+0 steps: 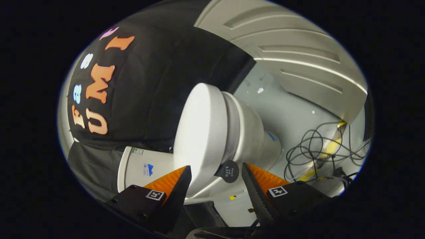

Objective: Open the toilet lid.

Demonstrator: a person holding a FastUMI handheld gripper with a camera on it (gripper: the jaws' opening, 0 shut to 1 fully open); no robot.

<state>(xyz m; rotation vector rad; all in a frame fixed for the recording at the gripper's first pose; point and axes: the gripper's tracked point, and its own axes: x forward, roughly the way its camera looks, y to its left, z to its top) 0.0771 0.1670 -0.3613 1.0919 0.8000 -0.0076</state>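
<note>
I am holding my claw [216, 174] rolled over sideways, so the whole booth is showing tilted to me. Its fingers are standing wide apart and gripping nothing. The front edge of the toilet lid [199, 132] is sitting in the gap between the two fingertips, with the lid lying shut on the toilet bowl [247, 131]; the near fingertip is just beside the lid's top face, though I cannot tell whether it is touching. A small round dark tag [227, 171] is sticking out from the lid's rim, also between the fingers. The white cistern [139, 166] is showing beyond the lid, against the black cloth wall [156, 83]. On the far side of the bowl a tangle of dark cables [318, 149] is lying on the pale floor [289, 109], well apart from my fingers, beside a ribbed light panel [298, 56]
</note>
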